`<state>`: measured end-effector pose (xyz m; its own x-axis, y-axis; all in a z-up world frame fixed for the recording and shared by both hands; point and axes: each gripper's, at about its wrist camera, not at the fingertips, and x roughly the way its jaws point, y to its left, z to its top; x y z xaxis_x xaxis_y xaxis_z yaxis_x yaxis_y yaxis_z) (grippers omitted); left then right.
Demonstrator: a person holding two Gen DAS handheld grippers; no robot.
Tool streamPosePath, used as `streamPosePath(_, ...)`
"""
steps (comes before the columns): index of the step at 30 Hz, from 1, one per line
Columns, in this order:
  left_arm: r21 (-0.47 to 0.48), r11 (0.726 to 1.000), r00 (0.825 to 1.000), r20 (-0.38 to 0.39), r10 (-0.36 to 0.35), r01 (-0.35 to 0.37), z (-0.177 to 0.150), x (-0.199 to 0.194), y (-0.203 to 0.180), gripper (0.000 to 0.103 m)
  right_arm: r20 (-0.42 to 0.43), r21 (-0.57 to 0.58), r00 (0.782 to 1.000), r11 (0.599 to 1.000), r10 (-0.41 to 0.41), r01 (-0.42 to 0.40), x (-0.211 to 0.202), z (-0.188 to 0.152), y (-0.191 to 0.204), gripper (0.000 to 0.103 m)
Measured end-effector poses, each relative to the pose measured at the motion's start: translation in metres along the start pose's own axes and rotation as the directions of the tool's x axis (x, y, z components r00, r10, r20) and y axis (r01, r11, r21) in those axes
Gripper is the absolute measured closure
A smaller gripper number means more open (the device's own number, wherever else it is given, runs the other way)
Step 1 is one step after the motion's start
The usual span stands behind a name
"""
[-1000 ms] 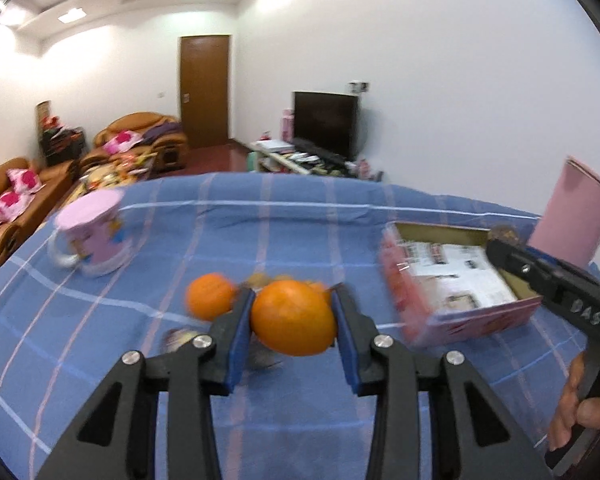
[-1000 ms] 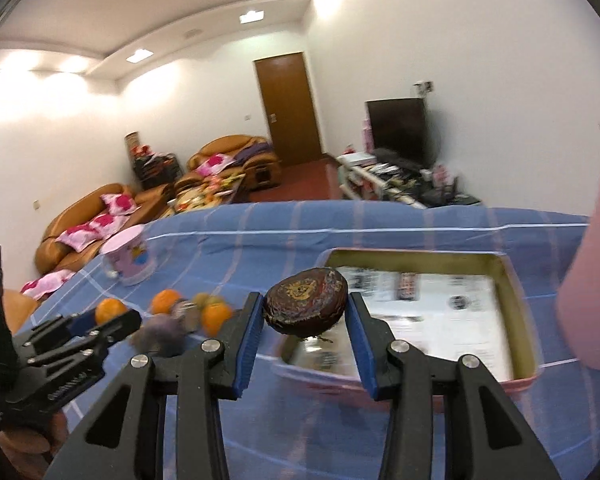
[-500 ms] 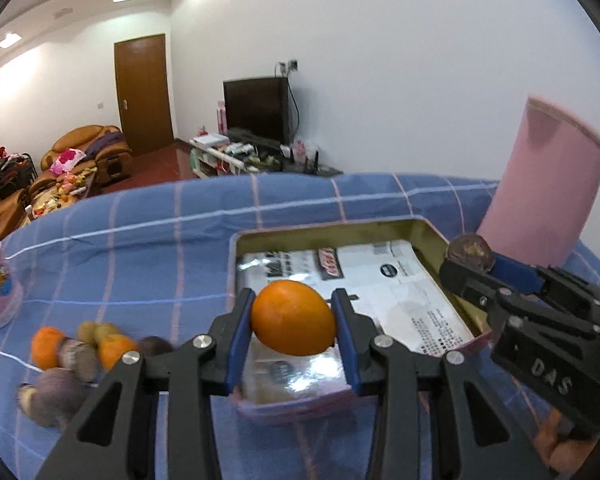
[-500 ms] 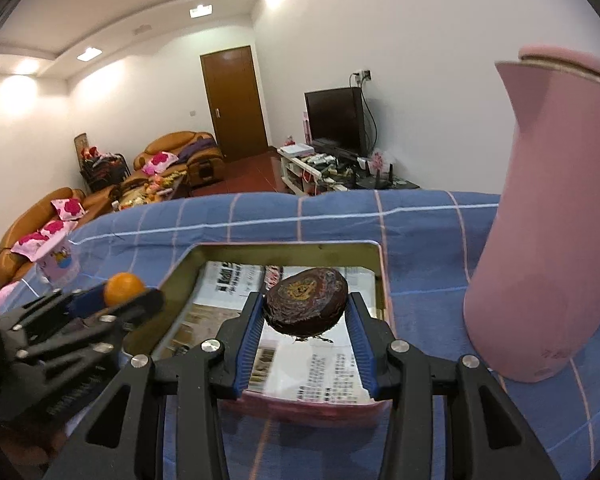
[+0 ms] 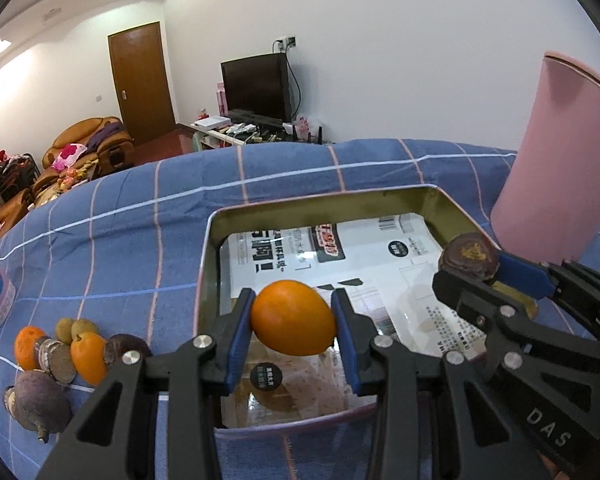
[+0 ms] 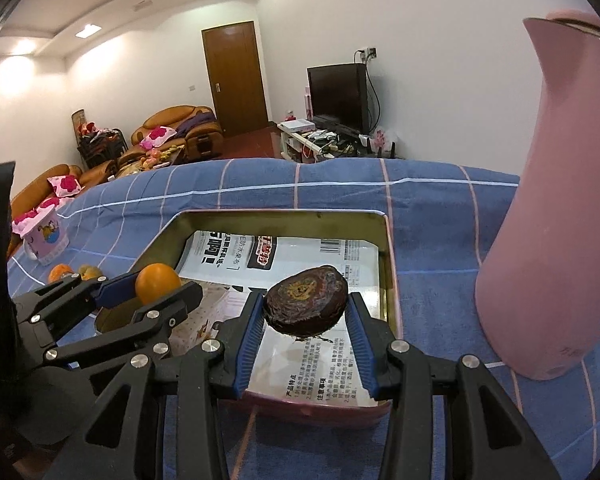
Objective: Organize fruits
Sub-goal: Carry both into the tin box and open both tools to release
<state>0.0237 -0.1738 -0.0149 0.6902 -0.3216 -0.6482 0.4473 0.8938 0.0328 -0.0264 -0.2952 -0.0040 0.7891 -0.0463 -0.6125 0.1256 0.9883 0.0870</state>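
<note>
Since a second ago both grippers have come from the fruit pile to above the tin box [image 5: 208, 264], so release is probably next. The left gripper [image 5: 294, 326] is closed on a smooth orange [image 5: 294, 322]; the right gripper [image 6: 306, 312] clamps a dark, wrinkled passion fruit [image 6: 306, 306] just beside it.

Pink jug [image 6: 556, 216] at 3 o'clock on blue checked cloth [image 5: 120, 248]; pink mug [image 6: 44, 236] at 9; TV [image 5: 256, 84], door [image 5: 140, 84], sofas [image 6: 172, 132] behind.
</note>
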Motion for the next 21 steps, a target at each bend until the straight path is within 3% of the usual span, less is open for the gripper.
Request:
streamPosePath(5,-0.008,1.0,1.0,-0.006,0.01,-0.01,0.001,0.003,-0.001,0.062,-0.033,0.044,0.998,0.998,0.051,-0.049,0.004,-0.002,-0.004,0.058)
streamPosePath(12,-0.01,1.0,1.0,0.009,0.025,-0.025,0.002,0.001,-0.001,0.058,0.012,0.089,0.998,0.994,0.068,-0.069,-0.006,-0.001,-0.01,0.051)
streamPosePath(13,-0.007,1.0,1.0,0.017,0.026,-0.026,0.001,-0.001,-0.002,0.055,0.028,0.098,0.997,0.992,0.072,-0.074,-0.009,-0.001,-0.011,0.049)
streamPosePath(15,0.005,0.999,0.998,0.048,0.05,-0.05,-0.001,-0.007,-0.005,0.028,0.074,0.111,0.995,0.991,0.067,-0.075,-0.018,0.001,-0.013,0.043)
streamPosePath(18,0.014,0.996,0.989,0.121,0.088,-0.09,-0.003,-0.021,-0.009,0.008,0.158,0.108,0.987,0.993,0.023,-0.04,-0.032,0.002,-0.012,0.032)
streamPosePath(21,0.009,0.994,0.979,0.172,0.106,-0.109,-0.004,-0.031,-0.008,0.0,0.222,0.101,0.975,0.995,-0.028,0.006,-0.041,0.004,-0.01,0.025)
